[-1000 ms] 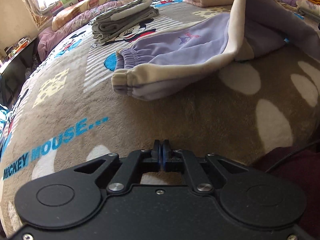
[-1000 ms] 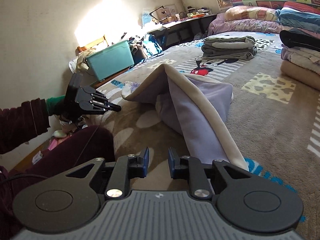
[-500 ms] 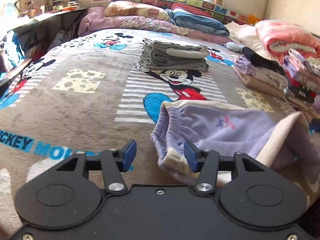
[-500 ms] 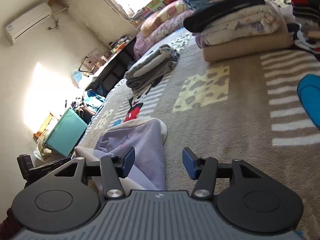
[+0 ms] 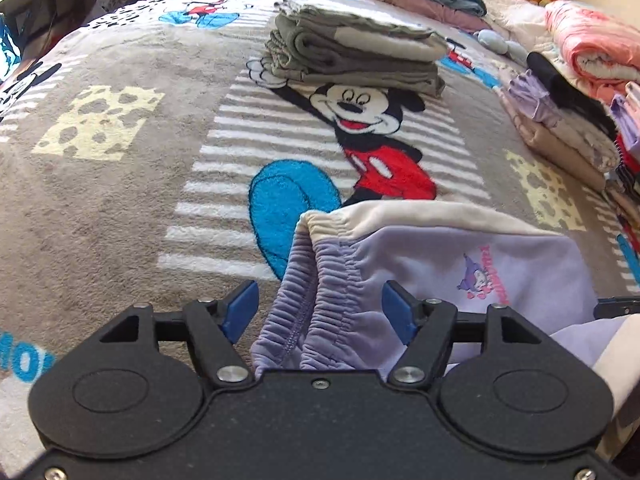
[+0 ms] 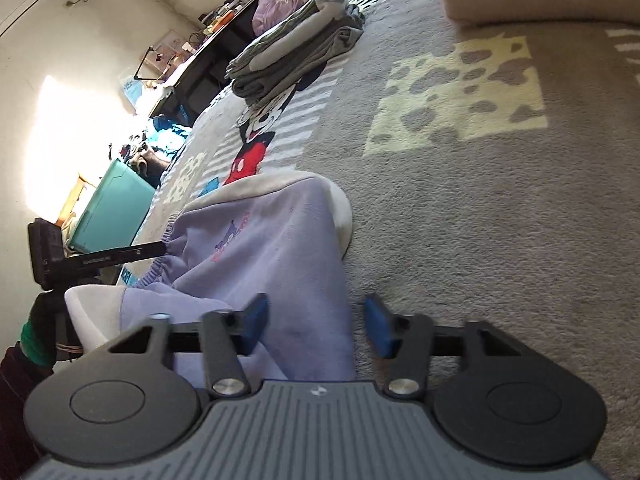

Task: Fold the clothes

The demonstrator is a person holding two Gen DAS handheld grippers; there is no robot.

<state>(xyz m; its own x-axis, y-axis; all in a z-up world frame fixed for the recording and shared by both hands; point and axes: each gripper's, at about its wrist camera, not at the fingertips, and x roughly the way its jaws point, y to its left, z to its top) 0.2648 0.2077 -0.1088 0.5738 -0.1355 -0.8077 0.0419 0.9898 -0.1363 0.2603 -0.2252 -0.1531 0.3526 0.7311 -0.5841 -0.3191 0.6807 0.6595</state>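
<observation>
Both claws spread, nothing gripped; the fold could slump

Mickey Mouse blanket (image 5: 100, 208) carries the lilac trousers (image 5: 460, 264) (part-folded); left gripper (image 5: 320, 308) straddles the elastic waistband (image 5: 320, 280), right gripper (image 6: 312, 322) the cloth edge; a shallow pinch may catch only one layer.

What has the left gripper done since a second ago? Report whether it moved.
Yes. The left gripper has opened and advanced toward the folded grey clothes pile, now straddling the lilac fleece trousers' gathered waistband.

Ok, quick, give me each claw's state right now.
Left claw: open, straddling the waistband of the purple pants, not gripping.
Right claw: open, holding nothing, purple pants partly between its fingers.
</observation>
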